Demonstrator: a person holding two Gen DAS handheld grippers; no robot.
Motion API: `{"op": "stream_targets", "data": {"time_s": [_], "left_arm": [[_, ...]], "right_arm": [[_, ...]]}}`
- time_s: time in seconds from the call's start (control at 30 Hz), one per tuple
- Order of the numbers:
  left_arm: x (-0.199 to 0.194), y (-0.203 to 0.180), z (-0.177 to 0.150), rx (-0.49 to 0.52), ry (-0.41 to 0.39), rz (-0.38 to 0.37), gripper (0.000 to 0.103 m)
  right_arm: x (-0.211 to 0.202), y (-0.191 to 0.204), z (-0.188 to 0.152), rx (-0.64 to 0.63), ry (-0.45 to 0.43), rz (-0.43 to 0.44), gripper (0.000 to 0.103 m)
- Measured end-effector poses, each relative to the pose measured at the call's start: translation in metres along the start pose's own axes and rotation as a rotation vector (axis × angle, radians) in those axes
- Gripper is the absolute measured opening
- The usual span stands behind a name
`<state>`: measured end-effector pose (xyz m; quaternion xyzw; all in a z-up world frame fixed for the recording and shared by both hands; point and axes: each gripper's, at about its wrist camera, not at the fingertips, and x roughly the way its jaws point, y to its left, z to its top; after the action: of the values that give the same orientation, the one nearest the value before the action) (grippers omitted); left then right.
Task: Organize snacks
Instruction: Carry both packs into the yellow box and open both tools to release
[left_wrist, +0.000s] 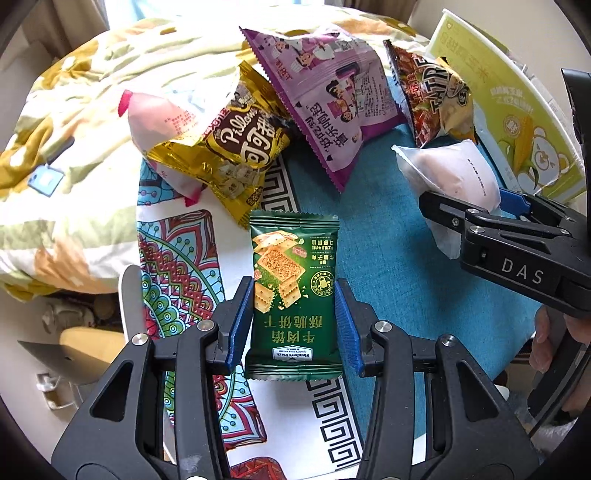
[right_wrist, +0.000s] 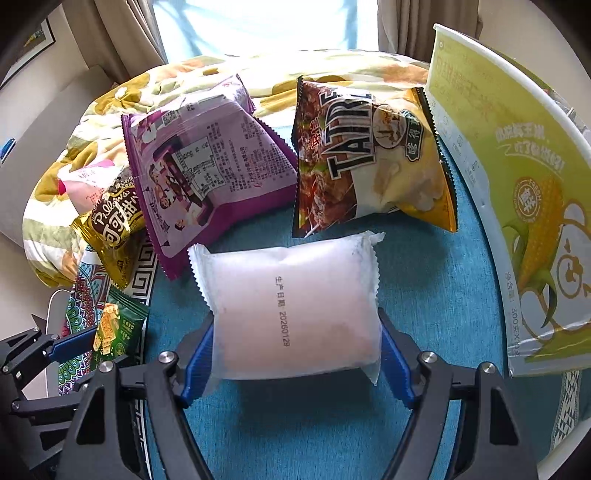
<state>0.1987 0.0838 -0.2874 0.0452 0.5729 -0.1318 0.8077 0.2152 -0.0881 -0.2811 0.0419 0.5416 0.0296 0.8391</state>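
Currently left gripper (left_wrist: 294, 325) clamps the green cracker pack (left_wrist: 294, 295), right gripper (right_wrist: 295, 354) squeezes the white pouch (right_wrist: 291, 306) over the blue cloth (right_wrist: 424, 314); soft pouch may slip if jerked

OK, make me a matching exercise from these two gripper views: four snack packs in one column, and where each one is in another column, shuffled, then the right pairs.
Things:
1. green cracker pack
2. white frosted pack
3. purple bag
4. green corn box

Places or states:
A. stands on edge at the far right of the table
B. clamped between the right gripper's blue pads
C. leans among the pile at the back, between the gold bag and the chips bag
D. clamped between the left gripper's blue pads

Pairs: 1-D, 2-B, 3-C, 4-A
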Motion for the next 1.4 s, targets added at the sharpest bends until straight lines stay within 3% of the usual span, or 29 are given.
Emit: {"op": "stream_targets", "data": {"time_s": [0.33, 0.57, 0.77, 1.03, 1.2, 1.4], "left_arm": [[-0.076, -0.031, 0.031, 0.070, -0.150, -0.012, 0.039], [-0.129, -0.086, 0.068, 0.128, -0.261, -0.034, 0.039], [-0.153, -0.147, 0.097, 0.128, -0.326, -0.036, 0.039], [-0.135, -0.244, 0.133, 0.099, -0.325, -0.093, 0.039], [-0.094, -0.295, 0.147, 0.062, -0.261, -0.110, 0.039], [-0.056, -0.325, 0.150, -0.006, -0.187, -0.133, 0.042]], "right_arm": [[-0.074, -0.022, 0.004, 0.059, -0.098, 0.046, 0.073], [-0.151, -0.053, 0.013, 0.117, -0.216, 0.047, 0.073], [-0.190, -0.095, 0.030, 0.142, -0.294, 0.033, 0.073], [-0.215, -0.199, 0.043, 0.140, -0.312, -0.002, 0.073], [-0.214, -0.261, 0.048, 0.143, -0.296, -0.001, 0.073], [-0.199, -0.309, 0.053, 0.126, -0.247, 0.055, 0.074]]}}
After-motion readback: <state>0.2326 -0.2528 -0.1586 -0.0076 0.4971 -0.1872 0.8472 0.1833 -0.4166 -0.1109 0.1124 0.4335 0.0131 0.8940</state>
